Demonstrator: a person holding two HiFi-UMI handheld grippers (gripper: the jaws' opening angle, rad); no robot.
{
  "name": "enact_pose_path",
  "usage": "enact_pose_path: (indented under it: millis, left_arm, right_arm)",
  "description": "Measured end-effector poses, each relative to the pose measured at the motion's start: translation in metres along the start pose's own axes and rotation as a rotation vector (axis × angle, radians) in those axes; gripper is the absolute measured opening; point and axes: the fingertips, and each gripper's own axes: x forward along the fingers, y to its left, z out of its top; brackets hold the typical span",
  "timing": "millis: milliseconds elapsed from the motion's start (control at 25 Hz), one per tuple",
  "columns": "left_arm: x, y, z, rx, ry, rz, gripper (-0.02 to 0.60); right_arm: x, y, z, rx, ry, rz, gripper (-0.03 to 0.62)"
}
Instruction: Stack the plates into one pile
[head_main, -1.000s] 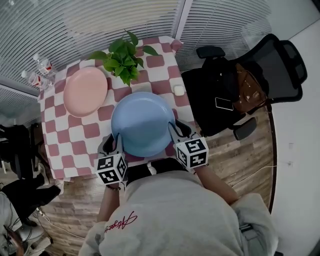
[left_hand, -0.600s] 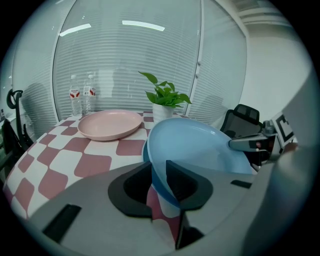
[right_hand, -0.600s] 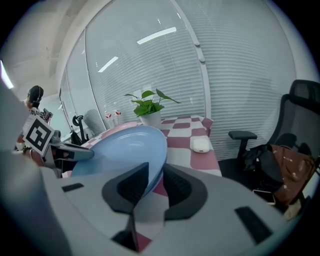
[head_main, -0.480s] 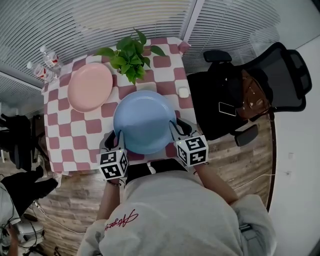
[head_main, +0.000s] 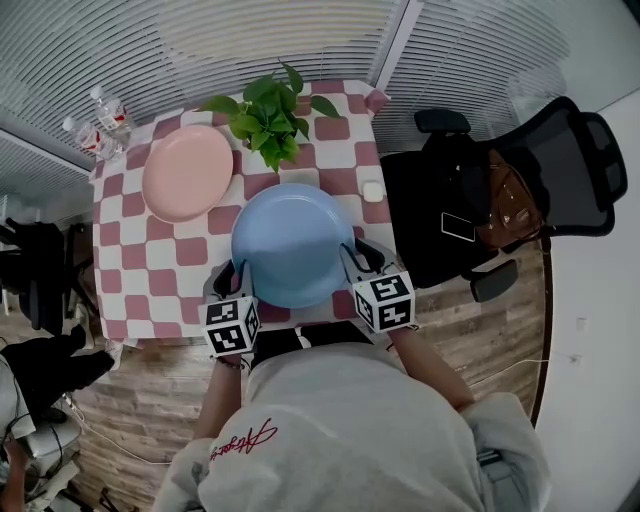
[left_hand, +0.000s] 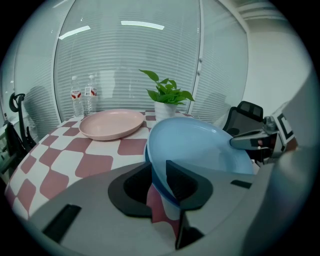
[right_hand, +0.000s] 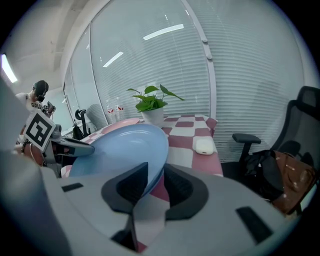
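A blue plate (head_main: 290, 240) is held tilted over the near half of the checked table (head_main: 150, 270), with one gripper on each side. My left gripper (head_main: 235, 275) is shut on its near-left rim, which runs between the jaws (left_hand: 159, 172). My right gripper (head_main: 352, 255) holds the near-right rim (right_hand: 156, 175). Its jaws have just been opening a little. The rim is still between them and touches both near the tips. A pink plate (head_main: 188, 172) lies flat at the far left of the table, apart from the blue one (left_hand: 200, 145).
A potted plant (head_main: 265, 120) stands at the table's far edge, beside the pink plate (left_hand: 112, 124). Two water bottles (head_main: 95, 125) stand at the far left corner. A small white case (head_main: 372, 190) lies near the right edge. A black office chair (head_main: 500, 190) with a bag stands right of the table.
The whole head view has drifted, so the table sits a little further right and higher. The blue plate and both grippers stay almost where they were over the table.
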Motion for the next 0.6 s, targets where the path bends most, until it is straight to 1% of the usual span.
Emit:
enact_pose_path:
  millis: [240,440,600]
  left_arm:
    - [0.0012,-0.0019,-0.0014,0.06,0.017,0.006,0.098]
    - [0.0021,-0.0045,-0.0015,0.106,0.033,0.001,0.11]
    - [0.0024,-0.0047,-0.0019,0.117,0.035,-0.002,0.117]
  right_arm:
    - [0.0024,-0.0006,0.0,-0.052,0.008,-0.008,0.1]
    - [0.0037,-0.0027,0.0012,-0.095,0.025,-0.033,0.103]
    - [0.0044,-0.0028,0.0013,-0.109,0.02,-0.041,0.104]
